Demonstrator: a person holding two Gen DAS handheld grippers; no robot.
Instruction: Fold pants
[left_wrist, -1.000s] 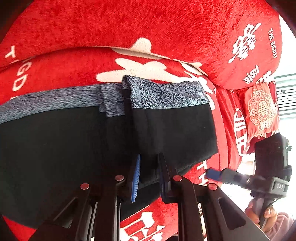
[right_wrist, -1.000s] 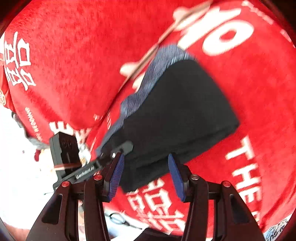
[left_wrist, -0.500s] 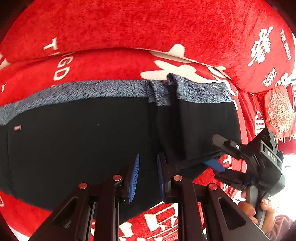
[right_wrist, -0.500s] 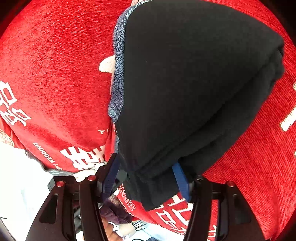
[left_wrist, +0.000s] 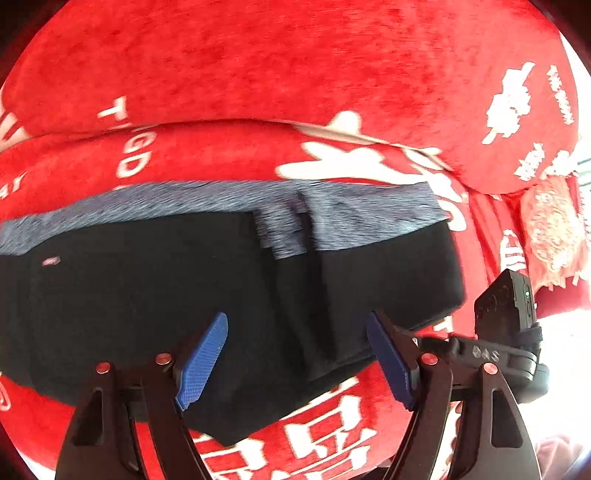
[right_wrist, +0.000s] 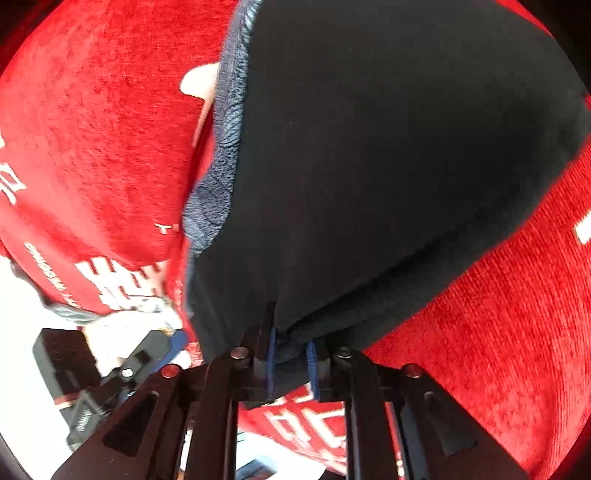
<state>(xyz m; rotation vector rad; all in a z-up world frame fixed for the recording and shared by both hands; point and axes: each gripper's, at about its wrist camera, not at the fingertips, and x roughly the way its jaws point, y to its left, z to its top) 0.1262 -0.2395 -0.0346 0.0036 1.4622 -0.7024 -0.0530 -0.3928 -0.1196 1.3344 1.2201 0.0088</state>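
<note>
Folded pants (left_wrist: 155, 295) lie lengthwise left-right, waistband (left_wrist: 229, 201) farthest.

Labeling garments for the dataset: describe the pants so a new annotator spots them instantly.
Start at the red sofa cover with white lettering. Lying across its seat are the black pants, partly folded, the only dark item there. A mottled blue-grey waistband along the far edge sets them apart from the red fabric.

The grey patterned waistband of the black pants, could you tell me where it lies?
In the left wrist view the grey patterned waistband runs along the pants' far edge, against the red printed cushion.
</note>
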